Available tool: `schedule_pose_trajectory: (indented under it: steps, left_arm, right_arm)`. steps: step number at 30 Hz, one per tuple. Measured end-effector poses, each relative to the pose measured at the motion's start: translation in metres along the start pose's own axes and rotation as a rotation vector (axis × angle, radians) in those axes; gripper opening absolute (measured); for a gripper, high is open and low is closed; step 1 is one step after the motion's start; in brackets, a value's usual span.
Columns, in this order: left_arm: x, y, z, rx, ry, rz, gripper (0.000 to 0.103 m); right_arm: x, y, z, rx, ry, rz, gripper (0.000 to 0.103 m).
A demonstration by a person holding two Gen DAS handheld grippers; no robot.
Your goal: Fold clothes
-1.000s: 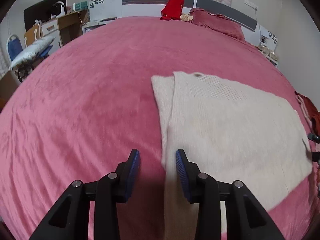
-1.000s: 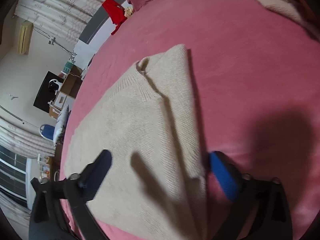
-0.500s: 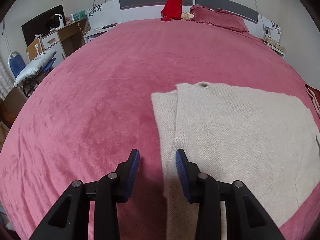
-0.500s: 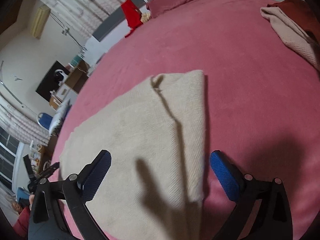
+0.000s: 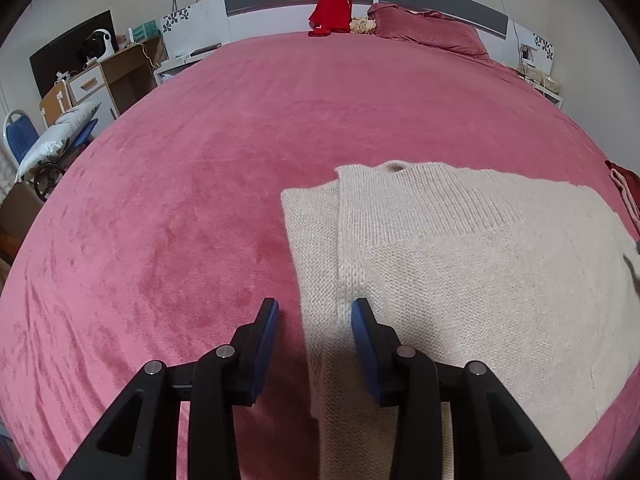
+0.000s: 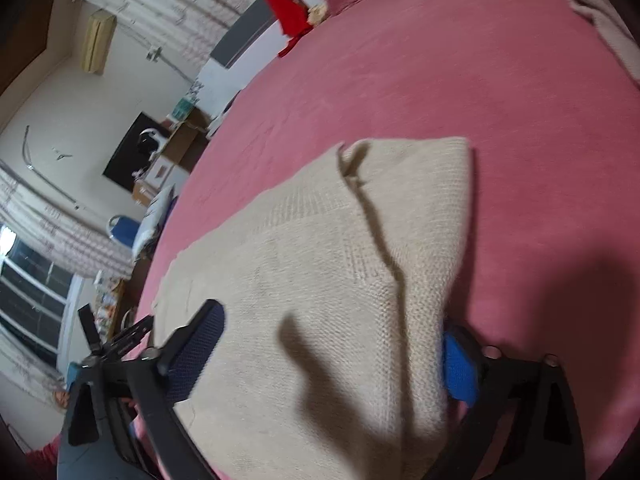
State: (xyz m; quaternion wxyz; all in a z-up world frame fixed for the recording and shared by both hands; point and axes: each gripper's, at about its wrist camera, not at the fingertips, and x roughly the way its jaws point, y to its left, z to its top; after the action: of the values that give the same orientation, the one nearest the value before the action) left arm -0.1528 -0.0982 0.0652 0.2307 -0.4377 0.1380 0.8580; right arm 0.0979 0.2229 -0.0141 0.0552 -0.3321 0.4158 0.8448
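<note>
A cream knitted sweater (image 5: 460, 280), partly folded, is laid flat on the pink plush bed (image 5: 200, 200), near its foot. It is judged soft, light and limp; hold is best taken at the folded side edges. The left claw (image 5: 314, 334) is held apart astride one edge, the right claw (image 6: 332, 356) wide apart, nothing gripped. A red cloth (image 5: 332, 4) and a pink pillow (image 5: 428, 32) lie well apart; nothing obstructs.
</note>
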Motion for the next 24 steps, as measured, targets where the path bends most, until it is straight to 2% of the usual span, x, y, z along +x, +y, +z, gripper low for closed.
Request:
schedule_pose_trajectory:
  steps: [1, 2, 6, 8, 12, 14, 17, 20, 24]
  left_arm:
    - [0.000, 0.002, 0.000, -0.006, 0.002, -0.008, 0.038]
    - [0.000, 0.004, 0.000, -0.013, 0.004, -0.017, 0.038]
    - [-0.008, 0.028, 0.002, -0.086, -0.020, -0.039, 0.038]
    - [-0.010, 0.050, 0.003, -0.154, -0.019, -0.050, 0.038]
    - [-0.004, 0.078, 0.003, -0.264, 0.041, -0.174, 0.038]
    - [0.000, 0.074, 0.003, -0.261, 0.055, -0.211, 0.038]
    - [0.007, 0.055, 0.006, -0.233, 0.083, -0.306, 0.038]
    - [0.015, 0.029, 0.008, -0.179, 0.111, -0.330, 0.038]
    - [0.021, 0.028, 0.010, -0.210, 0.119, -0.388, 0.038]
  right_arm:
    - [0.003, -0.002, 0.001, 0.013, 0.016, 0.013, 0.062]
    - [0.008, -0.004, 0.001, 0.031, 0.036, 0.024, 0.053]
    - [0.014, -0.013, 0.003, 0.066, 0.060, 0.023, 0.045]
    - [0.014, -0.018, 0.004, 0.074, 0.067, 0.024, 0.037]
    - [0.013, -0.026, 0.004, 0.092, 0.069, 0.041, 0.034]
    - [0.013, -0.025, 0.004, 0.087, 0.062, 0.041, 0.034]
    - [0.012, -0.025, 0.004, 0.082, 0.063, 0.037, 0.034]
    - [0.011, -0.026, 0.006, 0.087, 0.069, 0.038, 0.034]
    - [0.010, -0.026, 0.007, 0.085, 0.071, 0.043, 0.034]
